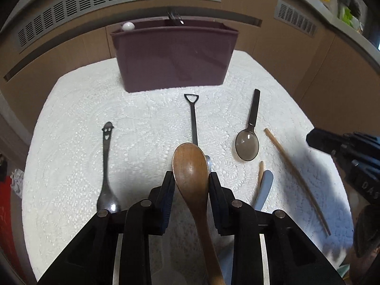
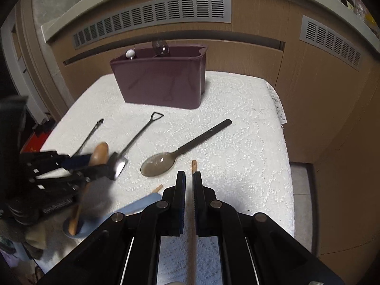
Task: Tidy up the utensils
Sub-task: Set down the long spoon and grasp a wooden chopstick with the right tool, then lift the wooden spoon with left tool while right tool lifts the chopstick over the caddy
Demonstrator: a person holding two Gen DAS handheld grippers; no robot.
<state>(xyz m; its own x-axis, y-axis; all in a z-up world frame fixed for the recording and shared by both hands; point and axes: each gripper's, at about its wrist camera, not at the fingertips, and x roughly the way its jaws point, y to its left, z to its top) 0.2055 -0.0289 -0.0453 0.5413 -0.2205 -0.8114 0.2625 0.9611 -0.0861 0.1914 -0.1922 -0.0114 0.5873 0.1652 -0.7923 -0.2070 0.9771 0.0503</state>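
My left gripper (image 1: 191, 178) is shut on a brown wooden spoon (image 1: 190, 168), bowl forward, above the white cloth. My right gripper (image 2: 188, 178) is shut on a wooden chopstick (image 2: 194, 165) that runs between its fingers; it also shows lying on the cloth in the left wrist view (image 1: 294, 178). A maroon utensil holder (image 1: 174, 57) stands at the back of the table (image 2: 161, 80), with a white-tipped utensil (image 1: 128, 26) and a clear spoon (image 2: 161, 46) inside. On the cloth lie a smiley-handled dark spoon (image 1: 106, 163), a shovel-shaped spoon (image 1: 192, 118) and a translucent grey spoon (image 1: 247, 142).
A second chopstick (image 1: 261, 171) and a light blue utensil (image 1: 263, 192) lie near the front. The white lace cloth (image 1: 71, 142) covers the small table. Wooden cabinet panels with grey vents (image 2: 152, 16) stand behind. The left gripper shows in the right wrist view (image 2: 71, 166).
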